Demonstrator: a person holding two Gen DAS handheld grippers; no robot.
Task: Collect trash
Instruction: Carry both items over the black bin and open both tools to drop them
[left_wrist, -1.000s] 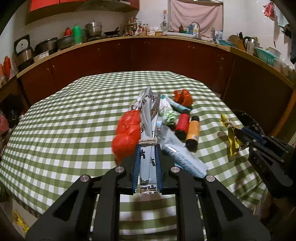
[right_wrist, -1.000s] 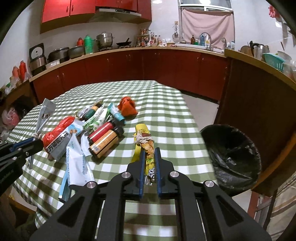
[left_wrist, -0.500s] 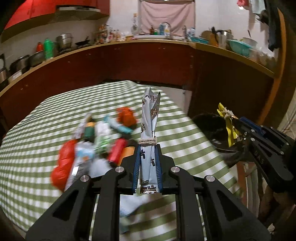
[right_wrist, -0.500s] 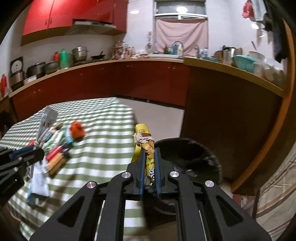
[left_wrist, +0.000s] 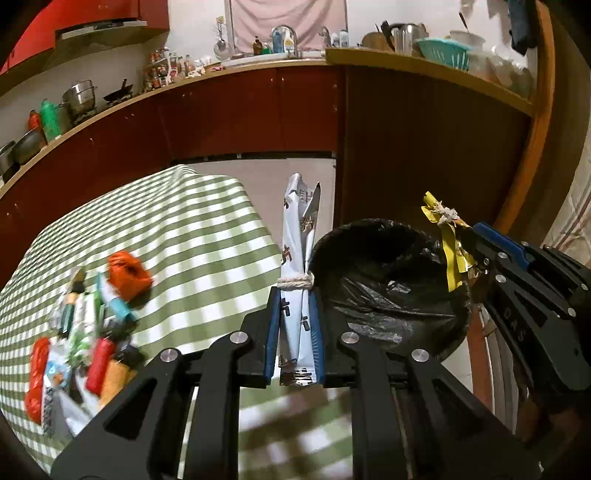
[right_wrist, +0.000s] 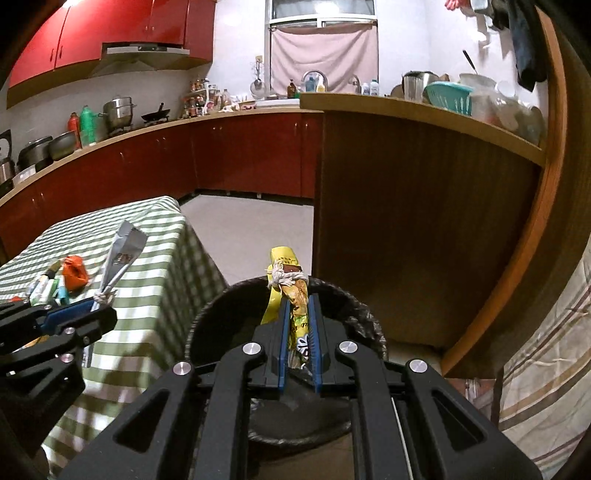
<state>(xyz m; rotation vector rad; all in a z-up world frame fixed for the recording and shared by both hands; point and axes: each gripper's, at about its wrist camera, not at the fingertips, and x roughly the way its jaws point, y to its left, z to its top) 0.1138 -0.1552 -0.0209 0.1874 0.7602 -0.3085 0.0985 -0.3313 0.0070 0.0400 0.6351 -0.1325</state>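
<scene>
My left gripper (left_wrist: 295, 295) is shut on a white printed wrapper (left_wrist: 300, 236) tied with string, held upright at the table's right edge beside the bin. My right gripper (right_wrist: 298, 299) is shut on a yellow wrapper (right_wrist: 283, 275) tied with string, held over the black-lined trash bin (right_wrist: 229, 317). The bin (left_wrist: 388, 291) stands on the floor right of the table. The right gripper (left_wrist: 476, 236) with the yellow wrapper (left_wrist: 450, 247) shows over the bin's far right rim in the left wrist view. The left gripper (right_wrist: 88, 306) and white wrapper (right_wrist: 122, 254) show at left in the right wrist view.
A green checked table (left_wrist: 184, 229) holds a pile of trash: an orange crumpled bag (left_wrist: 127, 275), red and orange bottles (left_wrist: 99, 360), and packets. A brown wooden counter (right_wrist: 424, 221) stands behind the bin. Kitchen cabinets (right_wrist: 240, 155) line the back wall.
Both grippers have swung right, away from the trash pile, carrying their wrappers. The right one has come over the bin; the left one has reached the table's edge beside it.
</scene>
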